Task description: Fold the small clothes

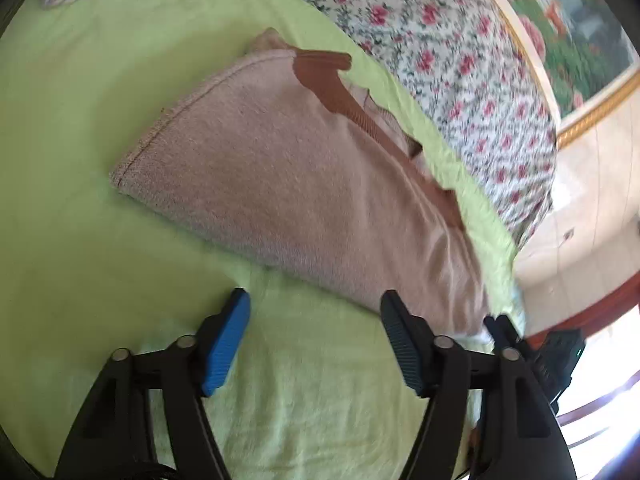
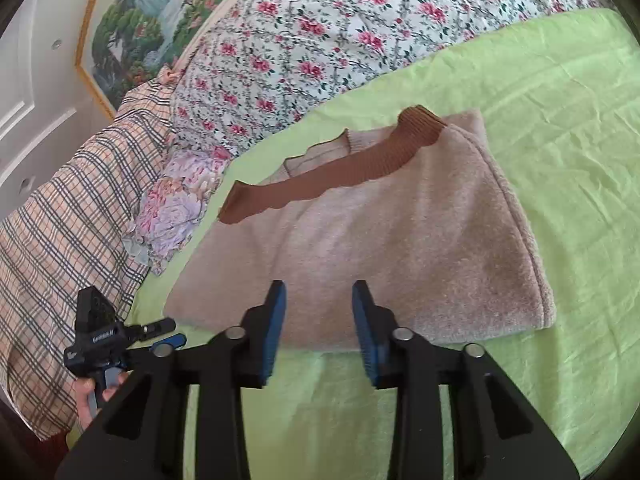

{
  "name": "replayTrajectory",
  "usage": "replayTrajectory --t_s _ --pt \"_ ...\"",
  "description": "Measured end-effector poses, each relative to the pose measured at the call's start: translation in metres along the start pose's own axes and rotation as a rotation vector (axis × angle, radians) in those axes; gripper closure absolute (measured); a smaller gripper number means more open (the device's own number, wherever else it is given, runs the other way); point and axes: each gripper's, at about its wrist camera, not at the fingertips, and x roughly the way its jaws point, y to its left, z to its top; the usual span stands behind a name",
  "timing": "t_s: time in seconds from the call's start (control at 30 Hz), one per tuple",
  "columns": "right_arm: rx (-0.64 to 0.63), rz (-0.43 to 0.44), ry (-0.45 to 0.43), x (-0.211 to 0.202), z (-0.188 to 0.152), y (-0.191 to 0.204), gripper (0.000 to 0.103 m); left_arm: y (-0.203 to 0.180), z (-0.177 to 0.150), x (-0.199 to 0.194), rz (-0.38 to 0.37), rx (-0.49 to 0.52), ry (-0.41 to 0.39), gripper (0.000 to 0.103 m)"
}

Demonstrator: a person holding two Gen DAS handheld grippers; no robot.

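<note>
Pink garment: a fuzzy sweater lies folded flat on the green sheet, filling the middle of both views.
Brown trim: a ribbed band runs along the sweater's far edge, toward 11 o'clock in the right wrist view.
Left tongs: wide apart, holding nothing, over bare sheet with the sweater's near edge just beyond, toward 1 o'clock.
Right tongs: narrower gap, nothing between the blue pads; the tips sit at the sweater's near edge, though contact cannot be told.
Bedding: a floral quilt lies past the sheet at 12 o'clock; a plaid cloth lies at 9 o'clock.
Wall: a framed landscape painting hangs at 10 o'clock.
</note>
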Motion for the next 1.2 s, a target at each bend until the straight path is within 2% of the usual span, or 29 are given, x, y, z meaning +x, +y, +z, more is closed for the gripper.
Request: replayTrajectory --t_s 0.27,0.37,0.43,0.5,0.6,0.7,0.77,0.83,0.93,1.0,1.1,1.2 --pt "0.001 0.01 0.031 0.007 -0.003 0.0 0.065 0.017 0.037 0.011 0.006 -0.083 -0.098 0.032" --pt "-0.009 0.008 0.053 0.012 -0.002 0.003 0.065 0.017 0.054 0.019 0.048 -0.095 -0.132 0.033" --pt "-0.007 0.011 0.078 0.016 0.0 0.004 0.065 0.011 0.066 0.026 0.104 -0.07 -0.143 0.043" --pt "-0.014 0.001 0.107 0.02 0.004 0.007 0.064 0.007 0.075 0.033 0.12 -0.046 -0.131 0.082" --pt "-0.004 0.011 0.13 0.024 0.017 0.005 0.064 -0.01 0.08 0.032 0.118 -0.008 -0.153 0.089" --pt "0.028 0.003 0.168 0.03 0.041 -0.001 0.061 -0.05 0.078 0.024 0.097 0.107 -0.176 0.093" --pt "0.065 0.059 0.192 0.036 0.06 -0.006 0.054 -0.082 0.073 0.022 0.06 0.19 -0.176 0.094" --pt "0.113 0.157 0.239 0.049 0.083 -0.011 0.038 -0.119 0.063 0.03 0.036 0.299 -0.161 0.094" --pt "0.145 0.279 0.305 0.078 0.109 -0.014 0.029 -0.15 0.047 0.048 -0.003 0.393 -0.126 0.095" --pt "0.176 0.324 0.354 0.102 0.12 -0.016 0.027 -0.163 0.034 0.067 -0.01 0.446 -0.087 0.096" --pt "0.237 0.398 0.446 0.148 0.13 -0.018 0.027 -0.168 0.022 0.092 -0.018 0.471 -0.028 0.096" --pt "0.246 0.384 0.494 0.189 0.139 -0.016 0.027 -0.168 0.016 0.105 -0.017 0.478 0.006 0.096"
